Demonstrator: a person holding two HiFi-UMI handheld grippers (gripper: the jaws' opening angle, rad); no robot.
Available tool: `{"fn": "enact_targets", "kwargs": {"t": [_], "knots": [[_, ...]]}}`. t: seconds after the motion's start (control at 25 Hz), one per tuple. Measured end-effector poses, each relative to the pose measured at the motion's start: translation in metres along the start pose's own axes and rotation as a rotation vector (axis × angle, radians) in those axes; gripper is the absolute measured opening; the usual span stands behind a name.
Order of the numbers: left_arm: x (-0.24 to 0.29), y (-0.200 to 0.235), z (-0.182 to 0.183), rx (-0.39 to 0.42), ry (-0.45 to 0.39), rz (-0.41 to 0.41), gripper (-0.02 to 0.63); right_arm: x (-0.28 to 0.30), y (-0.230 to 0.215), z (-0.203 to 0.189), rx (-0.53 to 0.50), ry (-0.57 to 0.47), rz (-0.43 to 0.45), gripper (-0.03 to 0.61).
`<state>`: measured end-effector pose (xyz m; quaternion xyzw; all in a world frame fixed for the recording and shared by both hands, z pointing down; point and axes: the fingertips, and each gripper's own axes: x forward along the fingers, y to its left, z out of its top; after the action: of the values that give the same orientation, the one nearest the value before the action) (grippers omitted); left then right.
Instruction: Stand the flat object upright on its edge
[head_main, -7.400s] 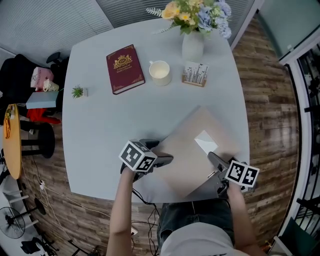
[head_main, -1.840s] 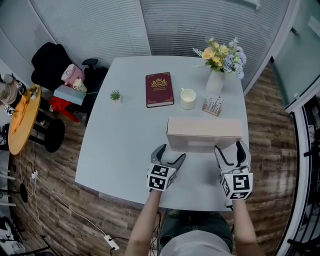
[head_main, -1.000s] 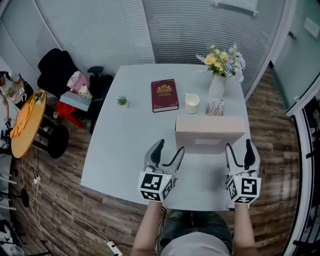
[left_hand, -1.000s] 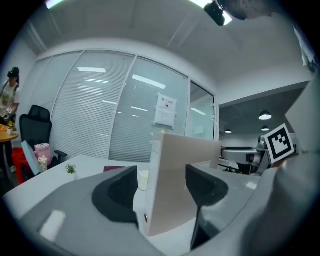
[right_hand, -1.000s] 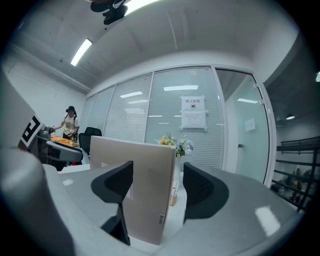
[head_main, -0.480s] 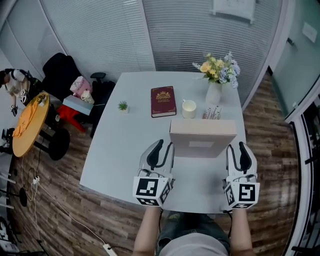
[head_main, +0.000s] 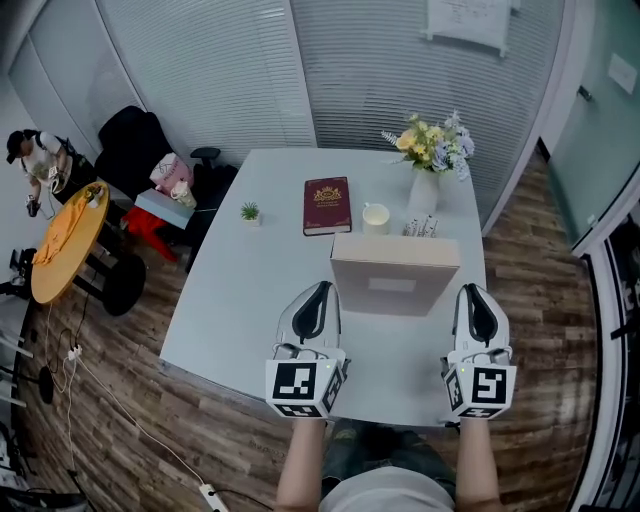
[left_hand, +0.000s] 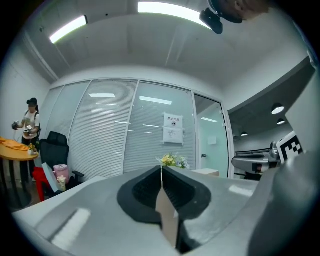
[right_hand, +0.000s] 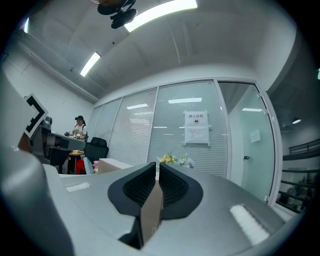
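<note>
The flat tan cardboard box (head_main: 393, 275) stands upright on its long edge in the middle of the grey table (head_main: 240, 290), its broad face with a white label toward me. No gripper touches it. My left gripper (head_main: 316, 292) is held up in front of the box's left end, jaws pressed together with nothing between them. My right gripper (head_main: 475, 294) is held up off the box's right end, also shut and empty. The left gripper view shows that gripper (left_hand: 161, 170) closed on itself, and the right gripper view shows the same for the right gripper (right_hand: 157, 172).
Behind the box are a red book (head_main: 327, 205), a white cup (head_main: 376, 217), a vase of flowers (head_main: 424, 190), a small card holder (head_main: 421, 228) and a tiny plant (head_main: 250, 211). A black chair (head_main: 130, 150), an orange round table (head_main: 65, 240) and a person (head_main: 35, 165) are at left.
The box, flat on the table 7.4 s ago, stands on its edge. Over the last second both grippers went from open to shut and drew back from it.
</note>
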<state>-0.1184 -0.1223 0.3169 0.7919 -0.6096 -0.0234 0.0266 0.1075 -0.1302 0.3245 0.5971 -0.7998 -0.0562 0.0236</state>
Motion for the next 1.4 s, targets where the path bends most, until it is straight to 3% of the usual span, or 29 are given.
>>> {"fn": "enact_targets", "kwargs": {"t": [0.44, 1.4], "knots": [[-0.012, -0.001, 0.007, 0.015, -0.005, 0.047, 0.000, -0.006, 0.000, 0.000, 0.023, 0.010, 0.010, 0.024], [-0.017, -0.006, 0.012, 0.022, -0.001, 0.036, 0.000, -0.008, -0.001, 0.000, 0.050, 0.010, 0.010, 0.023]]}}
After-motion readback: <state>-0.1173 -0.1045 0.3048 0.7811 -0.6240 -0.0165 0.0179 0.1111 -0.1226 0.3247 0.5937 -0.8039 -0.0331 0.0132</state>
